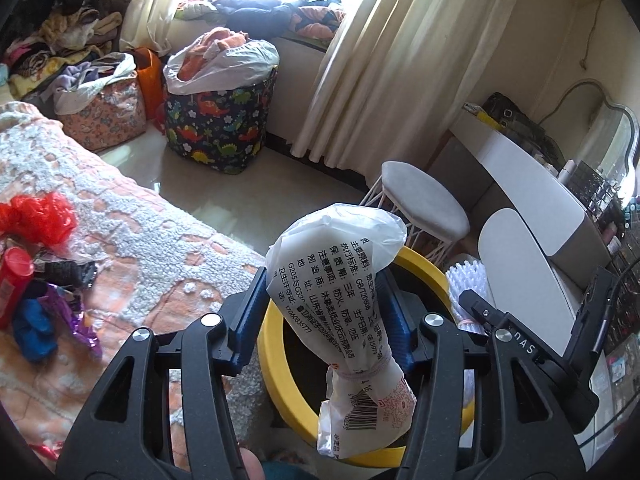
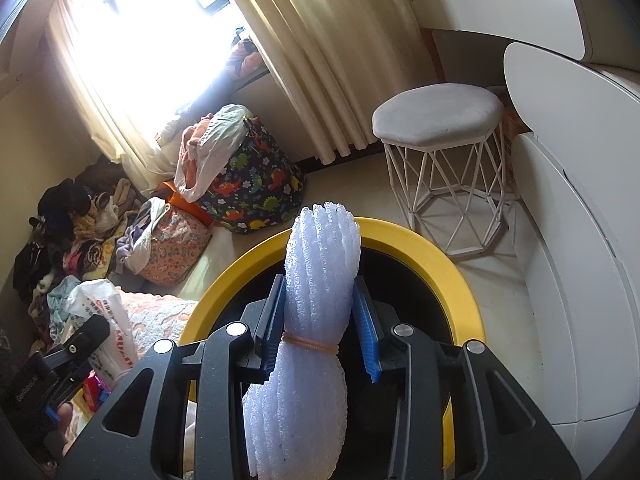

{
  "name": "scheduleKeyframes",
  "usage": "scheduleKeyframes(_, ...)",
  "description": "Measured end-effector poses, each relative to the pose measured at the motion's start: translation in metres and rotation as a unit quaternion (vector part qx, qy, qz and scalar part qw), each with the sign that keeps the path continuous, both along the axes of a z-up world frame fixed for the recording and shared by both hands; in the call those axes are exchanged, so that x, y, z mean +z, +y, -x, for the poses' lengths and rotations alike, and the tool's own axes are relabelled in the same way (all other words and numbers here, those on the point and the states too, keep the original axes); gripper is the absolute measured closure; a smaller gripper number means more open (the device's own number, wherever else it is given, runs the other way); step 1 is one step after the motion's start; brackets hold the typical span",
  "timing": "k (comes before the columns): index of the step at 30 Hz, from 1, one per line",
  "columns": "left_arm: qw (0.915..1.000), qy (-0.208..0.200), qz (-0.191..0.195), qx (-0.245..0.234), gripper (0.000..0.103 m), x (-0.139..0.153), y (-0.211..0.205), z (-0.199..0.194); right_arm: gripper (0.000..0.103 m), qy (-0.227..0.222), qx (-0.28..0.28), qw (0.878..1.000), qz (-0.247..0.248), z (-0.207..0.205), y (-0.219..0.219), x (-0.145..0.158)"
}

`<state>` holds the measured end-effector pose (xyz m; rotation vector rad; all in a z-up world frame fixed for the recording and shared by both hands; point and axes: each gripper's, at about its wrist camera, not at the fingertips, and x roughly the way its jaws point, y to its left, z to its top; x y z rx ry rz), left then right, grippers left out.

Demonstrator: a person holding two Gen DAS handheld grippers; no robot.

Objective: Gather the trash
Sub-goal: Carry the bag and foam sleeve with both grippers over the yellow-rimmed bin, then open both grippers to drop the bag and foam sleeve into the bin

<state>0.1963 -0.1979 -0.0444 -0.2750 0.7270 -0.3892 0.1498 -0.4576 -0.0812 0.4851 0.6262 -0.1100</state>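
My left gripper (image 1: 326,308) is shut on a white plastic wrapper (image 1: 340,264) with black print and a barcode, held above the yellow-rimmed black bin (image 1: 272,344). My right gripper (image 2: 320,316) is shut on a bundle of white foam netting (image 2: 320,280) tied with an orange rubber band, held over the same bin (image 2: 460,280). The foam bundle (image 1: 466,284) and the right gripper's body show at the right of the left wrist view. More trash lies on the bed: a red plastic bag (image 1: 38,216), a red bottle (image 1: 12,280), blue and purple wrappers (image 1: 44,320).
The bed with a pink-and-white blanket (image 1: 120,248) is left of the bin. A white wire stool (image 2: 440,120) and a white dressing table (image 1: 520,184) stand to the right. A dinosaur-print laundry basket (image 1: 220,120), a floral bag (image 1: 108,116) and clothes piles sit near the curtained window.
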Motion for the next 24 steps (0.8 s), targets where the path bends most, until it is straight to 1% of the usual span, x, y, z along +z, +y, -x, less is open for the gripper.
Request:
scheduleKeyframes(2, 1.0, 0.002, 0.005, -0.003, 0.049, -0.003, -0.001, -0.002, 0.06, 0.0, -0.003, 1.0, -0.001, 0.0, -0.001, -0.001)
scheduleKeyframes(3, 0.9999, 0.006, 0.008, -0.005, 0.046, -0.005, 0.0, -0.003, 0.053, -0.001, -0.005, 1.0, -0.003, 0.0, -0.002, -0.002)
scheduleKeyframes(4, 0.9998, 0.011, 0.013, -0.008, 0.041, -0.007, 0.0, -0.004, 0.05, -0.001, -0.006, 1.0, -0.005, 0.0, -0.003, -0.002)
scheduleKeyframes(6, 0.9996, 0.017, 0.019, -0.008, 0.035, -0.01, 0.003, -0.004, 0.047, 0.0, -0.005, 1.0, -0.008, -0.002, -0.003, -0.003)
scheduleKeyframes(8, 0.9996, 0.018, 0.022, -0.007, 0.026, -0.012, 0.005, -0.002, 0.043, 0.0, -0.005, 1.0, -0.004, -0.002, -0.001, -0.001)
scheduleKeyframes(10, 0.9995, 0.02, 0.024, -0.005, 0.021, -0.013, 0.009, 0.002, 0.036, -0.003, -0.002, 1.0, -0.003, -0.003, 0.001, -0.001)
scheduleKeyframes(11, 0.9996, 0.02, 0.022, -0.002, 0.017, -0.014, 0.01, 0.003, 0.035, -0.004, -0.001, 1.0, -0.003, -0.003, 0.002, 0.0)
scheduleKeyframes(13, 0.9996, 0.019, 0.019, 0.003, 0.013, -0.013, 0.013, 0.006, 0.03, -0.009, 0.003, 1.0, -0.005, -0.003, 0.004, 0.001)
scheduleKeyframes(16, 0.9998, 0.011, 0.012, 0.013, 0.011, -0.01, 0.019, 0.01, 0.023, -0.015, 0.008, 1.0, -0.004, -0.003, 0.009, 0.004)
scheduleKeyframes(24, 0.9991, -0.017, -0.003, 0.038, 0.011, 0.004, 0.038, 0.024, 0.021, -0.02, 0.024, 1.0, 0.0, -0.004, 0.022, 0.009)
